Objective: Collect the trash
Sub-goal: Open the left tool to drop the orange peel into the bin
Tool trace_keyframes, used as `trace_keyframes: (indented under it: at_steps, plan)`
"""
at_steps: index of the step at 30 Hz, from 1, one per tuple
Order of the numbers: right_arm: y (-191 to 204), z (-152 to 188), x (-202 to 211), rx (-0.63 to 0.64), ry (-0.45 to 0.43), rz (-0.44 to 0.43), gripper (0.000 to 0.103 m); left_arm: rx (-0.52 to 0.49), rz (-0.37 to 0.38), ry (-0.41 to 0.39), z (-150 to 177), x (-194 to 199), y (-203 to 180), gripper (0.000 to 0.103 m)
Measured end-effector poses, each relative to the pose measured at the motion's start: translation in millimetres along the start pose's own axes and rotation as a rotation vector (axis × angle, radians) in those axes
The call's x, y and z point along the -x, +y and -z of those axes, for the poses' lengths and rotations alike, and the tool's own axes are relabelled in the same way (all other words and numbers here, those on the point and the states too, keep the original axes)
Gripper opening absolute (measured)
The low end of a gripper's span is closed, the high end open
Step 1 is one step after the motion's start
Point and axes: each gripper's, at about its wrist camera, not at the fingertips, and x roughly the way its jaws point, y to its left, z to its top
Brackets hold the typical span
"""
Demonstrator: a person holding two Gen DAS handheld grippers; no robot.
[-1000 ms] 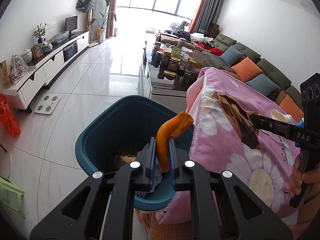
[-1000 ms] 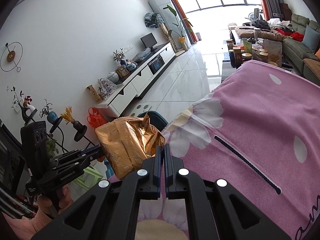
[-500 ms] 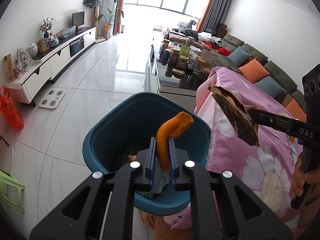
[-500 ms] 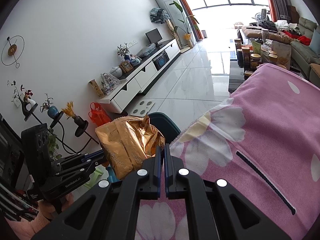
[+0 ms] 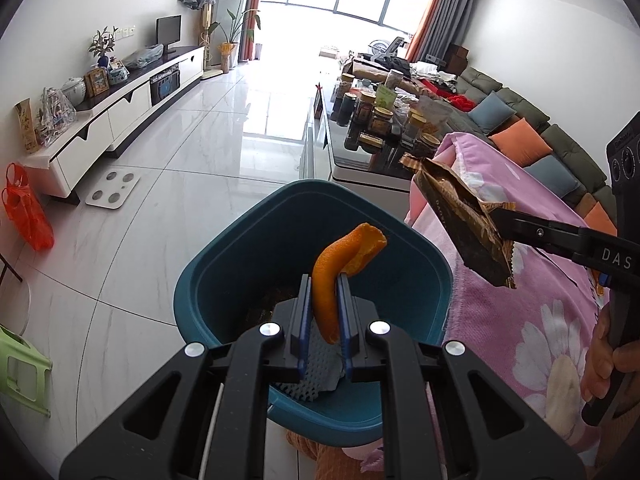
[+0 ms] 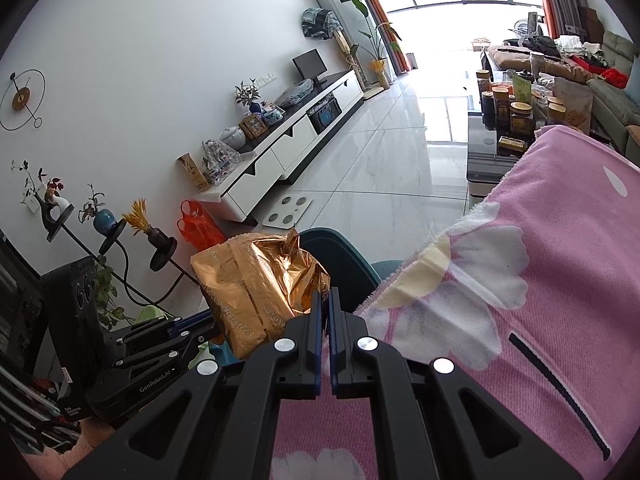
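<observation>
Orange peel (image 5: 334, 280): a curled strip – bright orange outside, paler inside at the curled-over top end – pinched low down between the fingers of the left gripper (image 5: 323, 312), which stand nearly together with only the peel's thickness between them.
Peel's place: in the air over the open mouth of the teal bin (image 5: 404, 240), above the scraps already at its bottom.
Foil wrapper (image 6: 260, 284): crumpled copper-gold bag with faint printing, creased and partly flattened; the right gripper (image 6: 325, 308) has its fingers pressed fully together on one crimped edge, so the bag hangs out sideways from the tips.
Wrapper's place: in the left wrist view it hangs at the bin's right side, over the edge of the pink flowered blanket (image 5: 532, 320) – by my reading not yet squarely over the opening.
Step in hand: dropping both pieces into the bin.
Doing it well, left: the peel looks already placed; open the fingers fully so the strip falls clear and does not cling to a pad, and keep the tips above the rim.
Doing it well, right: carry the wrapper further over the bin's middle before letting go – it is light and broad, so released at the rim it may slide off onto the blanket or the floor.
Bin contents: dark scraps and a pale netted piece lie inside, partly hidden behind the left gripper.
</observation>
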Motion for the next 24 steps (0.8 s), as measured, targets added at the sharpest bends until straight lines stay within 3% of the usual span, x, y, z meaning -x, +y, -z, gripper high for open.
trace_keyframes:
  at_steps: [24]
  plan:
    - [9, -9, -50, -0.007, 0.100, 0.033, 0.005, 0.041, -0.011, 0.060, -5, -39, 13, 0.017]
